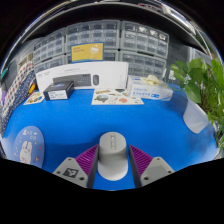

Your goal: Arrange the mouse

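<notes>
Gripper view shows the gripper (113, 168) clenched on the smooth grey plastic mouse (112, 155); carry it level, lowering gently onto the blue table (100, 120).

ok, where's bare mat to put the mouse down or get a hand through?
The gripper holds the mouse between its fingers. Bare blue mat spreads ahead of it, up to the papers, and across towards the plant. It's crowded along the back: white box, black device, papers.

Between the fingers (112, 165), a mouse (112, 155) of smooth matt grey plastic; beneath, a matt blue mat (60, 115); beyond, translucent plastic drawers (95, 35).
</notes>
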Action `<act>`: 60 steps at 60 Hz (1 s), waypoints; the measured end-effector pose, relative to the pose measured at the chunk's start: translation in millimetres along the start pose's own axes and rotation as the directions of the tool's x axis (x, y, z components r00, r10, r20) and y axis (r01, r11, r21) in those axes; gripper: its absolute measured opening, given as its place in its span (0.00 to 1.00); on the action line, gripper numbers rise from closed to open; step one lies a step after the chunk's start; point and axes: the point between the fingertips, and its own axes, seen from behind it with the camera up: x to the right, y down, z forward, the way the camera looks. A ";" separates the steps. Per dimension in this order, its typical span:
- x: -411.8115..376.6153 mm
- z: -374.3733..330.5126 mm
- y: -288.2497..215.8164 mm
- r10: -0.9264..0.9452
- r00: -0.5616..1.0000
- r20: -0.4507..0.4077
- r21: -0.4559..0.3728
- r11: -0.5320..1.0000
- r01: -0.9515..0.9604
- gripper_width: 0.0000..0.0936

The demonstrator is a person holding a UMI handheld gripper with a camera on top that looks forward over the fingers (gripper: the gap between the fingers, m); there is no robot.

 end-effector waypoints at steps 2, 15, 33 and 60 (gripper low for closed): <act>-4.0 0.5 0.6 0.002 1.000 0.007 -0.003 1.000 -0.002 0.53; -3.8 0.7 3.6 0.020 0.999 -0.030 -0.033 0.999 -0.021 0.40; -8.7 -40.5 -63.1 0.080 0.995 -0.065 0.021 0.997 -0.079 0.37; -221.4 -152.8 -175.4 0.006 0.993 0.116 0.257 0.966 -0.036 0.37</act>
